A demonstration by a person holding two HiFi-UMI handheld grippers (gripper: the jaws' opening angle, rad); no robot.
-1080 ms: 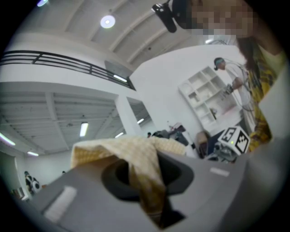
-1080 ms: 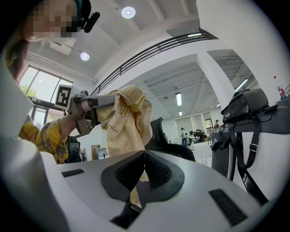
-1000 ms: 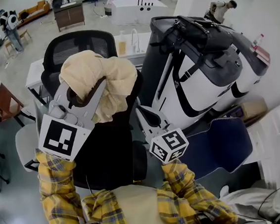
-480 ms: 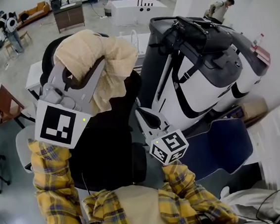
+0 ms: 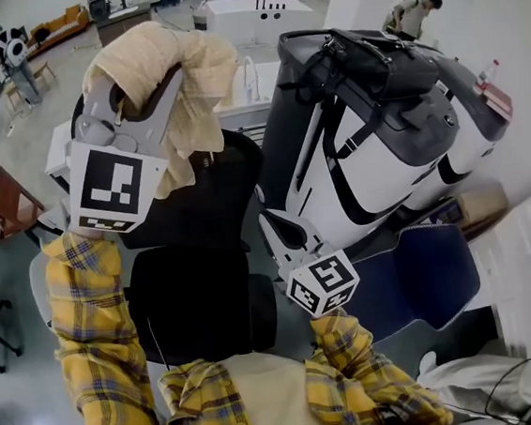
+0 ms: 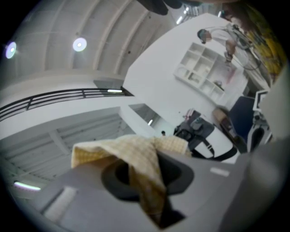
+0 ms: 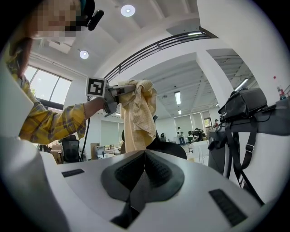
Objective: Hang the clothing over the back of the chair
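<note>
Left tongs [image 5: 142,73] are up high and clamped on the cloth [image 5: 181,84]. In the left gripper view, yellow fabric is pinched right between the pads and spills over the tips. It's a bunched, pale-yellow bundle, and from the right gripper view it hangs straight down from the grip, long axis vertical.

Here's the relation that matters. The chair [image 5: 211,189] sits below the bundle and a touch beyond it, with its black back rising behind the seat. In the head view the cloth covers the top of the back, so I can't tell whether the hem is touching the top edge or hanging just clear of it (the right gripper's own body hides the hem in its view too). My read is that the bundle is above the back, not yet draped over it.

Right tongs [image 5: 276,226] are pressed together on nothing, low beside the chair's right flank and well below the cloth. They sit between the chair and the big black-and-white suitcase [image 5: 381,147]. So the left hand is the one that counts.

The next move, I'd say, is to carry the cloth past the top edge so part falls behind the back and part in front. The risk is that a bundle this bunched slides off one side instead of straddling the back.
</note>
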